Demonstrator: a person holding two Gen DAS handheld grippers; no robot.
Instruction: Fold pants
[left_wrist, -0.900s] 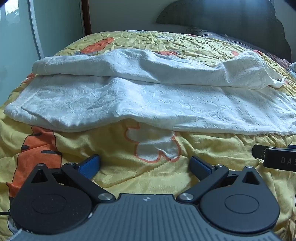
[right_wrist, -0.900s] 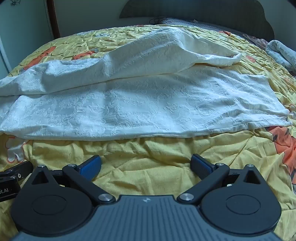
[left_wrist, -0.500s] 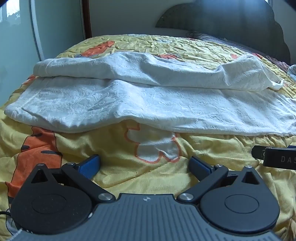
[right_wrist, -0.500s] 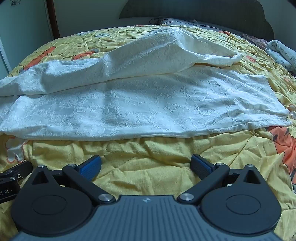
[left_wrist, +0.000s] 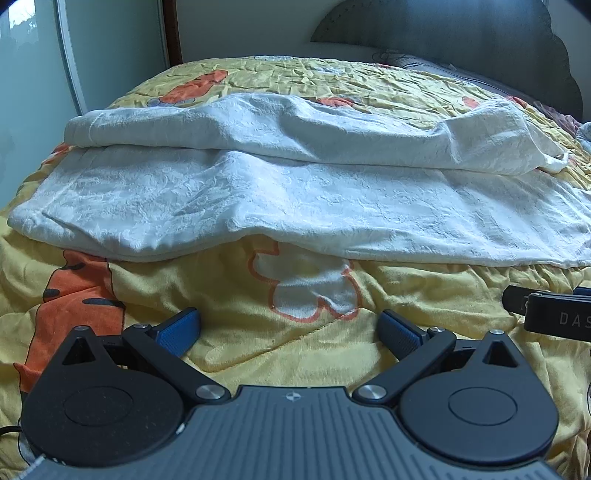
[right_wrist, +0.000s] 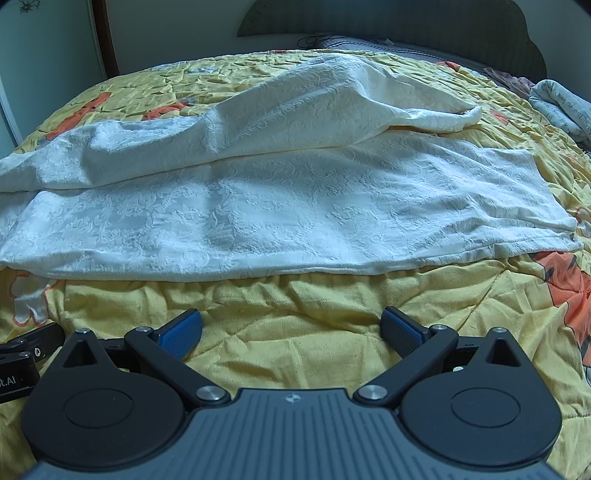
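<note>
White textured pants (left_wrist: 295, 195) lie crosswise on a yellow quilt (left_wrist: 229, 295). One leg lies flat nearest me; the other leg (right_wrist: 295, 110) is bunched and draped behind it. My left gripper (left_wrist: 291, 328) is open above the quilt, short of the pants' near edge, with nothing between its blue pads. My right gripper (right_wrist: 291, 328) is open too, over bare quilt in front of the flat leg (right_wrist: 295, 221). In the left wrist view the right gripper's black body (left_wrist: 554, 317) shows at the right edge.
The bed has a yellow quilt with orange cartoon prints (left_wrist: 70, 295) and a dark headboard (left_wrist: 443, 48) at the far end. A pale wall and door frame (left_wrist: 170, 33) stand on the left. A folded light cloth (right_wrist: 561, 107) lies at the far right.
The left wrist view has tipped slightly, so the pants sit a little lower in the picture. The right gripper has stayed put. Both grippers remain open.
</note>
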